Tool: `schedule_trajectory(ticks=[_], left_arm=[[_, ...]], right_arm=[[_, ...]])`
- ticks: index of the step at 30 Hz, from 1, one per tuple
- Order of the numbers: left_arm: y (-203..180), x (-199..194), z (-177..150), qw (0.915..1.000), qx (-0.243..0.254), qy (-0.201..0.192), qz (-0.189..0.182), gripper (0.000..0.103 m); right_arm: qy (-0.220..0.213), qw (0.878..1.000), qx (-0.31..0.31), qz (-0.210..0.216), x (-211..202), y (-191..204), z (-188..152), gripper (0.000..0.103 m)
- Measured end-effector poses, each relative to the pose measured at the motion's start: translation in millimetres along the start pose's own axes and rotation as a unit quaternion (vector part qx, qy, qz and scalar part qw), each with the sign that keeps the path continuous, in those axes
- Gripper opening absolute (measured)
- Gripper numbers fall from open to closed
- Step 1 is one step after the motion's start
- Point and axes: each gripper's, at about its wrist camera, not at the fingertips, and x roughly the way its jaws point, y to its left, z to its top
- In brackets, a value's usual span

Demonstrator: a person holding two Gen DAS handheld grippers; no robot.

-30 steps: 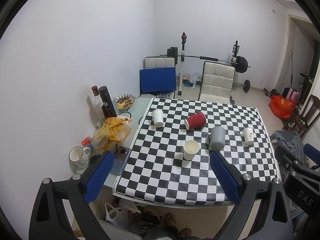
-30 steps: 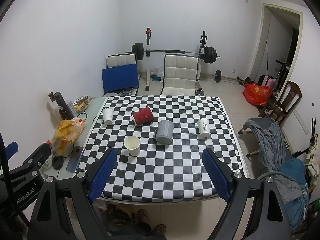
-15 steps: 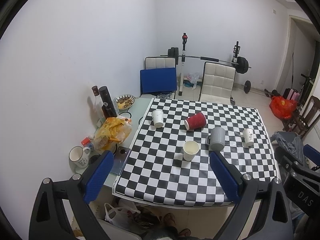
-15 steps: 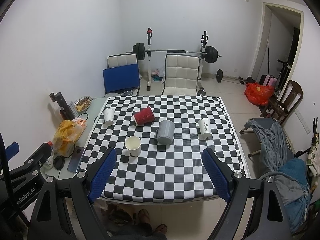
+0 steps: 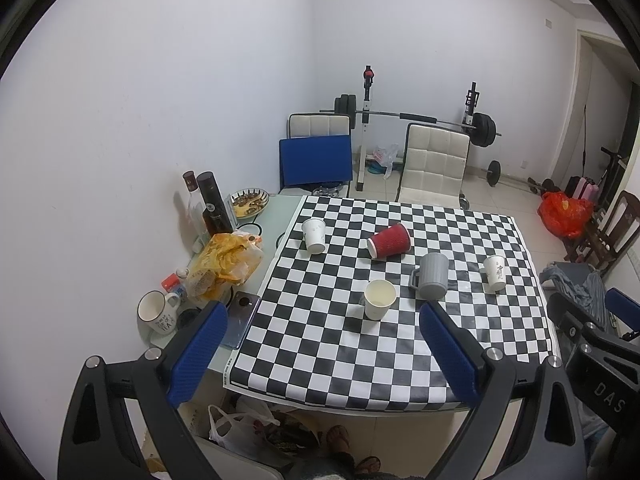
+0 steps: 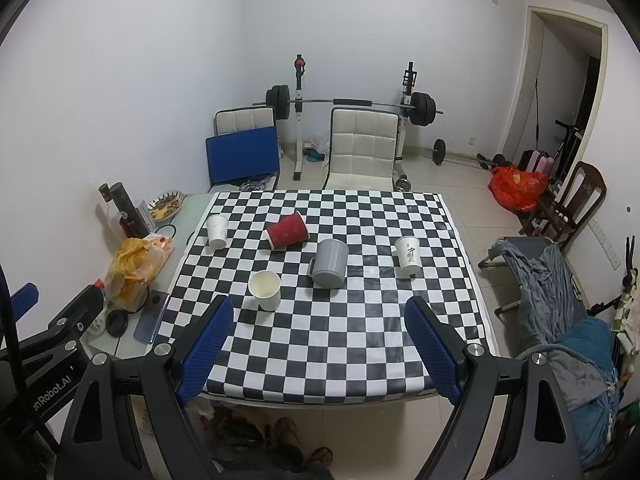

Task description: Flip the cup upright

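Both my left gripper (image 5: pixel 320 344) and right gripper (image 6: pixel 320 340) hang apart and empty, the red ribbed paper cup (image 6: pixel 287 230) lying sideways far ahead, mouth leftward, roughly central to both.

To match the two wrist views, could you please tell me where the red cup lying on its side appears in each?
Left wrist: red cup lies right of centre, above the middle, on the checkered cloth.
Right wrist: red cup lies left of centre, near mid-height.
Shared landmark: the grey mug stands just right of and nearer than it.

A red ribbed cup (image 5: pixel 390 240) and grey mug (image 5: pixel 432 275) sit on a black-and-white checkered cloth (image 5: pixel 320 344).
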Motion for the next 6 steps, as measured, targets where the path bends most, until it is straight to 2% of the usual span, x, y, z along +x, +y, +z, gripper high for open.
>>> schedule_trajectory(ticks=[6], left_arm=[[4.2, -3.5, 0.6, 1.0000, 0.001, -0.003, 0.006, 0.098]], right_arm=[[0.000, 1.000, -0.001, 0.000, 0.2, -1.1, -2.1, 0.089]])
